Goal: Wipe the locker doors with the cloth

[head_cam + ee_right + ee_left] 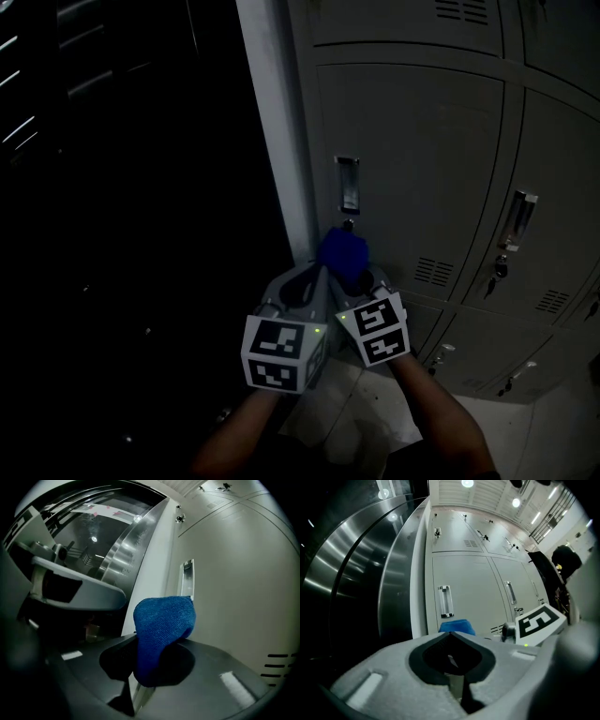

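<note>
A bunched blue cloth [161, 630] sticks out of my right gripper [149, 667], whose jaws are shut on it. In the head view the cloth [343, 251] sits just below the recessed handle [348, 184] of a grey locker door [412, 159], close to or touching the metal. My left gripper [314, 281] hangs right beside the right gripper [361, 279], left of it, jaws shut with nothing between them. From the left gripper view the cloth [457, 626] peeks over my left gripper [452, 634] and the door handle [445, 602] stands above it.
More grey locker doors [534, 216] with handles, keys and vent slots run to the right and below. A pale upright post [281, 131] edges the lockers on the left; beyond it is dark curved steel panelling [356, 573]. A dark figure [565, 562] stands far right.
</note>
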Action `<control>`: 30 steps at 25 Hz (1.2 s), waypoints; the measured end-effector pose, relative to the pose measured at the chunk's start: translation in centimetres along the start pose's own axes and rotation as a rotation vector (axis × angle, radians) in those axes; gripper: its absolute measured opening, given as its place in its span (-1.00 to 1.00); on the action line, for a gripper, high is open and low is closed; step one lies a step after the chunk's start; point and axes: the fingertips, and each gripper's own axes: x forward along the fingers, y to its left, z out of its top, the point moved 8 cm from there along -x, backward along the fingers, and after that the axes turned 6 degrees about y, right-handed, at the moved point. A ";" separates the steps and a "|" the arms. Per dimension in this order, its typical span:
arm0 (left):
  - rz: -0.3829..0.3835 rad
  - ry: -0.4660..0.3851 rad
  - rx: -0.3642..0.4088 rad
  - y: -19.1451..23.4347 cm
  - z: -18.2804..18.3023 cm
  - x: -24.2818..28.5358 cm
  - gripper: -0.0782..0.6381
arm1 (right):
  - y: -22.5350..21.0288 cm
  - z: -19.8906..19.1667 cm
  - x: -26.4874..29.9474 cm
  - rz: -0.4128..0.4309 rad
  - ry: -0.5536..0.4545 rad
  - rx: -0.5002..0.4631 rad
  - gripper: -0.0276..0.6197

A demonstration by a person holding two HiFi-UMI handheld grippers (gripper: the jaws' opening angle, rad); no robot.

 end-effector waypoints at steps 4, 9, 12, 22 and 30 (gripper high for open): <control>-0.005 0.019 -0.009 0.1 -0.4 0.2 -0.77 | 0.0 -0.4 0.9 -0.028 -0.003 0.019 -0.70; -0.021 0.021 -0.009 -0.2 -0.7 0.9 -0.77 | -0.3 -0.4 0.6 -0.037 -0.020 0.017 -0.70; -0.028 0.021 -0.017 -0.7 -0.7 1.2 -0.77 | -0.6 -0.6 -0.3 -0.035 -0.022 -0.007 -0.70; -0.092 0.016 -0.021 -3.7 -0.9 2.9 -0.77 | -3.6 -2.0 -4.2 -0.107 -0.018 -0.023 -0.70; -0.140 0.006 -0.006 -6.5 -0.2 3.9 -0.77 | -6.4 -3.3 -7.9 -0.184 0.006 -0.006 -0.70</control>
